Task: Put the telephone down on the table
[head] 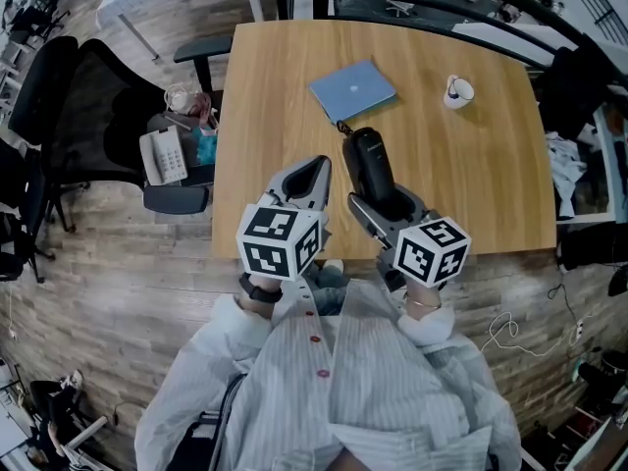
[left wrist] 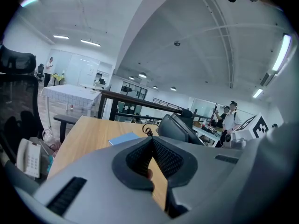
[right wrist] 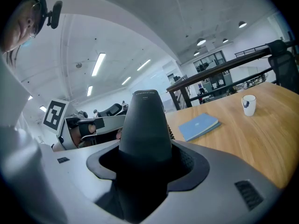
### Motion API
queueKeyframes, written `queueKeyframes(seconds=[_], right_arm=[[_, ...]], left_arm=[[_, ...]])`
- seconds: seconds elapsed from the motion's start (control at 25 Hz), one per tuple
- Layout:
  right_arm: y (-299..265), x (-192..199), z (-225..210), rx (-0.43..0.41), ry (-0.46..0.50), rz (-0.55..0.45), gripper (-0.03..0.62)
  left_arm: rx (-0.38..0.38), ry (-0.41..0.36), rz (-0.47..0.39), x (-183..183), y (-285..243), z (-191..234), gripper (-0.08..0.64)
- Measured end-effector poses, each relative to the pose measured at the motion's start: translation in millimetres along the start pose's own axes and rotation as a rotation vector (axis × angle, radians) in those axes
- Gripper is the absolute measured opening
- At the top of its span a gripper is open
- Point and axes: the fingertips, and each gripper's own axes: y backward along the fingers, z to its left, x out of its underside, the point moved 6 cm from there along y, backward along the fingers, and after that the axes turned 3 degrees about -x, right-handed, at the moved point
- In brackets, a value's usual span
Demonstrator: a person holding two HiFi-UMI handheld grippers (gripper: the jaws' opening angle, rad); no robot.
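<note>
A black telephone handset [head: 370,163] stands out forward from my right gripper [head: 391,202], which is shut on its lower end over the near part of the wooden table [head: 491,184]. In the right gripper view the handset [right wrist: 144,125] fills the space between the jaws of the right gripper [right wrist: 145,164]. A curly cord [head: 343,126] trails from the handset's far end. My left gripper [head: 316,168] hangs just left of it, shut with nothing in it; its pads [left wrist: 161,155] meet at the tip. The left gripper view shows the handset [left wrist: 175,127] to the right.
On the table's far side lie a blue notebook [head: 353,88] and a white mug [head: 457,91]. A white desk telephone [head: 164,155] rests on a black chair [head: 88,106] left of the table. The table's near edge [head: 392,253] is close to the person's body.
</note>
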Motion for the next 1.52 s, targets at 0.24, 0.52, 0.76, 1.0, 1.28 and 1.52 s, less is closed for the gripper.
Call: queueKeyframes(seconds=[0.24, 0.52, 0.76, 1.0, 1.28, 1.52], right_arm=[[-9, 7, -2, 0.004, -0.009, 0.028, 0.29], [-19, 21, -7, 0.002, -0.043, 0.065, 0.29], [-40, 32, -18, 0.025, -0.076, 0.085, 0.29], [-50, 43, -29, 0.058, -0.097, 0.098, 0.29], [-62, 61, -43, 0.091, -0.115, 0.137, 0.29], [-78, 77, -50, 0.091, -0.13, 0.176, 0.29]], left_arm=[[-0.008, 0.016, 0.024, 6, -1, 7, 0.009], [-0.017, 0.018, 0.073, 21, -6, 12, 0.009], [-0.016, 0.034, 0.114, 36, -12, 32, 0.009], [-0.019, 0.031, 0.162, 53, -15, 48, 0.009], [-0.034, 0.046, 0.199, 72, -21, 65, 0.009], [-0.038, 0.056, 0.243, 91, -28, 77, 0.009]])
